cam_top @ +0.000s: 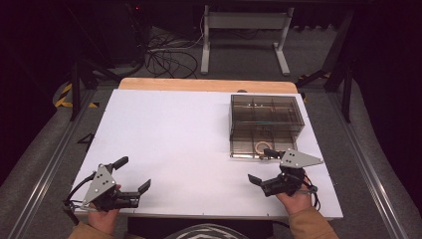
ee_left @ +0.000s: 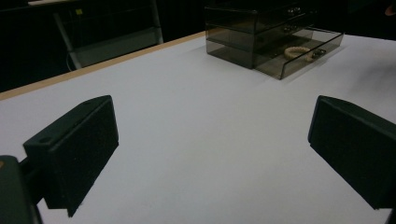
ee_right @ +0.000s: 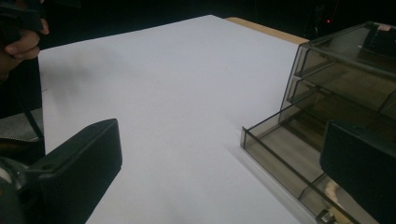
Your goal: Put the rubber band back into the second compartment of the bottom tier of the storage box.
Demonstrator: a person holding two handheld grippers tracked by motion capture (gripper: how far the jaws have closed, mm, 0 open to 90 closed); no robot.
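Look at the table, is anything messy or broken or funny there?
Nothing looks broken or spilled. One thing stands out: the bottom drawer of the smoky clear drawer box is pulled out toward the person, with a pale bracelet lying inside. The left gripper and right gripper are both open, holding nothing.

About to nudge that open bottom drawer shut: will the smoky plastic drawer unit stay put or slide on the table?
The drawer unit looks like thin clear plastic and nearly empty, so probably light. On the smooth white table it may skid back rather than let the open drawer close. Bracing it seems wise.
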